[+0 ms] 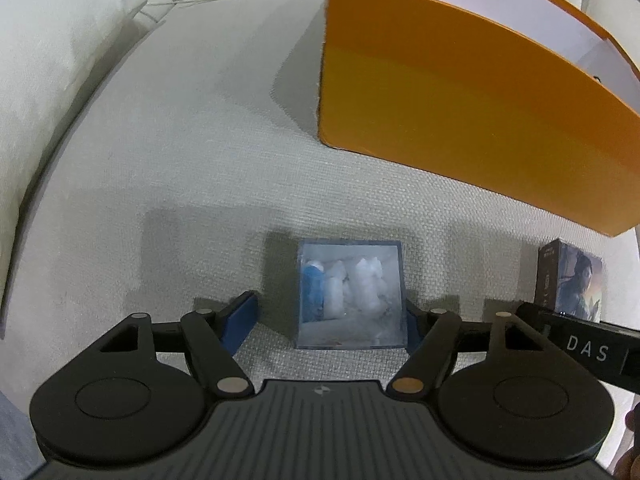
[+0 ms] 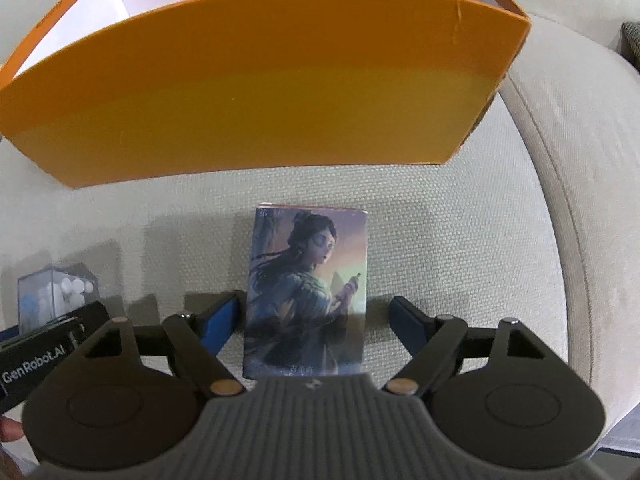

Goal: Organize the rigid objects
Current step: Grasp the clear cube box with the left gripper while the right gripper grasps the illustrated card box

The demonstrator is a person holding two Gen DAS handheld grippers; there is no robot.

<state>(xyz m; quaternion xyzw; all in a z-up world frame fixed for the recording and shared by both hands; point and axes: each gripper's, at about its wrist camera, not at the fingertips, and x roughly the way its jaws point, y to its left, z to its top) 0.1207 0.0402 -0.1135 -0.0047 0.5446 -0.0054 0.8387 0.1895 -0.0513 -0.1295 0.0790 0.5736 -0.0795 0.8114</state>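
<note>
A clear plastic cube with white and blue pieces inside sits on the beige cushion between the blue pads of my left gripper, which is open; the right pad is close to the cube's side. A card box printed with a woman's portrait stands between the pads of my right gripper, which is open with gaps on both sides. The portrait box also shows in the left wrist view, and the cube in the right wrist view. An open orange box with a white inside lies beyond both.
The orange box fills the far right in the left wrist view. A beige pillow lies at the left. The cushion's rounded edge curves down at the right. Each gripper's body shows in the other's view.
</note>
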